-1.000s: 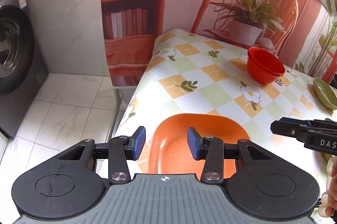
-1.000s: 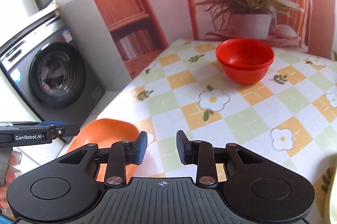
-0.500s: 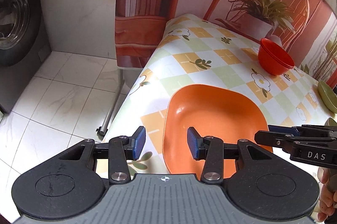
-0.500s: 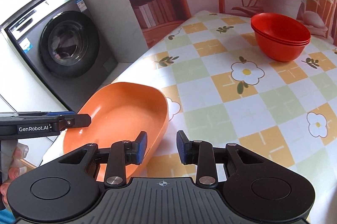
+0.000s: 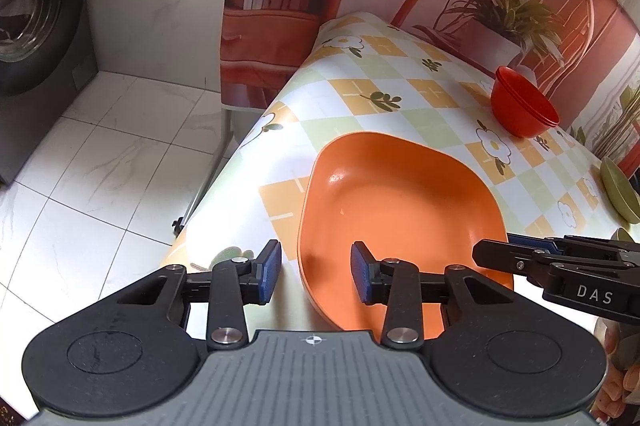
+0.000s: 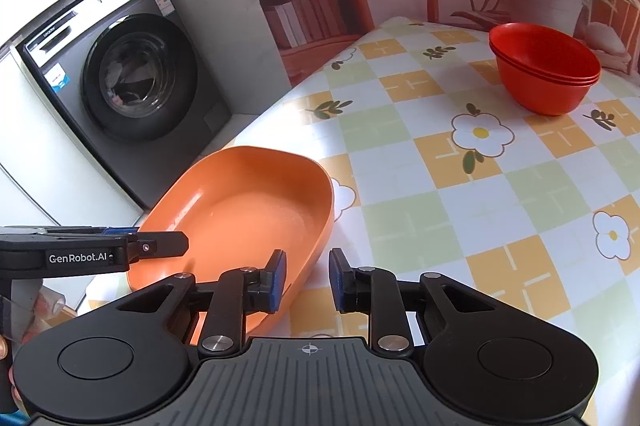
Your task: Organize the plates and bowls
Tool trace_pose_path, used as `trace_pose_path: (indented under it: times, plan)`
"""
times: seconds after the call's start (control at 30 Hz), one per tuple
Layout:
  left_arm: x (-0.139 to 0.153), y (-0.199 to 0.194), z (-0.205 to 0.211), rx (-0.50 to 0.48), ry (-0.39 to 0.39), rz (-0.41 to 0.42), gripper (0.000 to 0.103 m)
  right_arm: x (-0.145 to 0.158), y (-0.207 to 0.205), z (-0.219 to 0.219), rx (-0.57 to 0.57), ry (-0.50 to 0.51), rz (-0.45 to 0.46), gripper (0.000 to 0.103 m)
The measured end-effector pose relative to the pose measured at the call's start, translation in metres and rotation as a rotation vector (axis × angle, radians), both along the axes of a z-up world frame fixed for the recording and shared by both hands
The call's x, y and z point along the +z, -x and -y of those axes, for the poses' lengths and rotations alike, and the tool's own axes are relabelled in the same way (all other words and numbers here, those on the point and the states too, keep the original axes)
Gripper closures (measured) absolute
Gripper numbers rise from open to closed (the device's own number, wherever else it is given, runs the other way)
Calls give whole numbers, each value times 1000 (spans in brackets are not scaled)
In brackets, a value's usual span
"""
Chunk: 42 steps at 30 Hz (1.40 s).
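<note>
A deep orange plate (image 5: 392,209) lies at the near left corner of the table, seen again as the orange plate (image 6: 248,209) in the right wrist view. My left gripper (image 5: 316,274) is open and empty, and the plate's near left rim lies between its blue pads. My right gripper (image 6: 308,280) is open too, straddling the plate's near right rim without touching it. Each gripper shows side-on in the other's view: the right gripper (image 5: 520,258) and the left gripper (image 6: 160,246). A stack of red bowls (image 6: 544,73) stands at the far side, also the red bowls (image 5: 524,109).
The table (image 6: 480,205) wears a checked flower cloth. An olive green dish (image 5: 620,189) sits at the right edge. A washing machine (image 6: 132,77) stands on the tiled floor (image 5: 100,165) to the left. A printed backdrop closes the table's far side.
Both grippers have drawn back and risen, so more of the orange plate shows. The plate stays on the table, and both grippers stay open.
</note>
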State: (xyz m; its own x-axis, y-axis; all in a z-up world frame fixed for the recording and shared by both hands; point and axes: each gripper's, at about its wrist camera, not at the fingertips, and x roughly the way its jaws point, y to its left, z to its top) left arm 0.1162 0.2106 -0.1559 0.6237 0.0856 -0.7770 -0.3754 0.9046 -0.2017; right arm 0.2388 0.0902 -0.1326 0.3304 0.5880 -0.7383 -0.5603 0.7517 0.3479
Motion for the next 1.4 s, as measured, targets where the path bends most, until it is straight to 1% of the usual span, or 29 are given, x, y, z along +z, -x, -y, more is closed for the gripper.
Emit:
trace_pose_path:
  times: [0.03,0.13,0.2,0.27,0.37,0.5,0.7,1.07,1.4]
  plan:
    - [0,0,-1,3,7,-1,65,0,0,0,1,1,-1,82]
    - [-1,0,-1,4,23,2,72,-1,1,-1,4,0,-5,82]
    - [0,1,0,4,16,3,80,0,2,-1,7,-1,-4,85]
    - [0,0,2,2,5,4,81,0,2,-1,9,-3,-2,86]
    - [0,0,1,3,8,4,86,1,1,1,-3,-6,1,87]
    - [4,-2,-2,-5,15,17,86,4,0,6,-22,-28,4,88]
    - [15,-9,7,-21,8,46,86,15,-4,21,-73,-72,25,88]
    - [32,-38,45,-105,-14,80,86,35,-23,68,-216,-152,51,88]
    - [39,-61,78,-194,-29,93,86,41,-39,117,-345,-227,64,88]
